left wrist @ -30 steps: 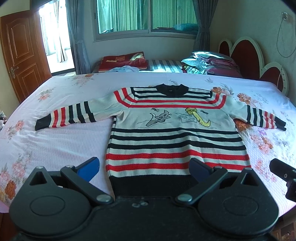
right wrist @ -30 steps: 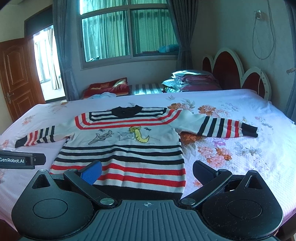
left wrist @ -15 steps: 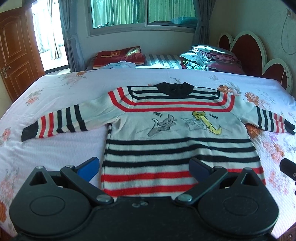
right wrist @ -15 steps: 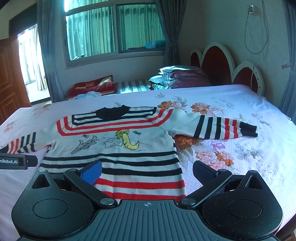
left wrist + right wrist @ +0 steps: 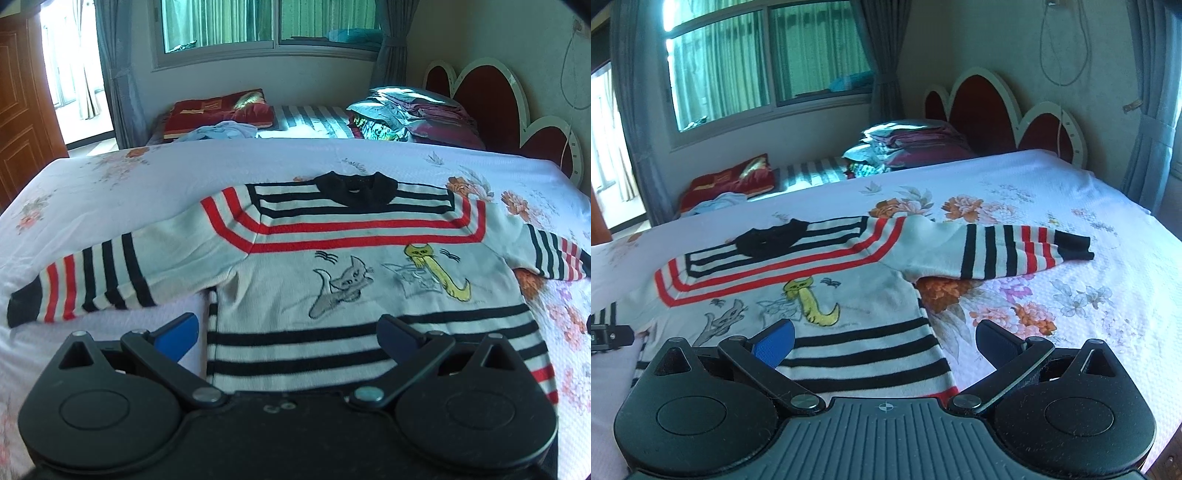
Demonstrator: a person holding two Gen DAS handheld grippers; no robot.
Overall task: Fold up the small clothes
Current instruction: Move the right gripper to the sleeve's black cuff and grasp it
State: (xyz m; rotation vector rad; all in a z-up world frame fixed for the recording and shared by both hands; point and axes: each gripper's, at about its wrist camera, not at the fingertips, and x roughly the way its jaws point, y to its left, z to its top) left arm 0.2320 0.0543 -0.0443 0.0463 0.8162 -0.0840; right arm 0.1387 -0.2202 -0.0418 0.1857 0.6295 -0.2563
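The bed [image 5: 110, 192] carries one striped sweater [image 5: 354, 266], laid flat face-up with both sleeves spread, probably so each can be folded inward. Two tools hover over its lower body, the left tool [image 5: 288, 328] and right tool [image 5: 884, 338], each spread wide, gripping nothing.

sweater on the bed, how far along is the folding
Done: the striped sweater lies spread flat, front up, on the floral bedspread, both sleeves out to the sides. In hand: nothing. The left gripper and right gripper hover open above its lower body, one over each side edge. Left: every fold, since neither the left sleeve nor the right sleeve is turned in, and the body is unfolded.
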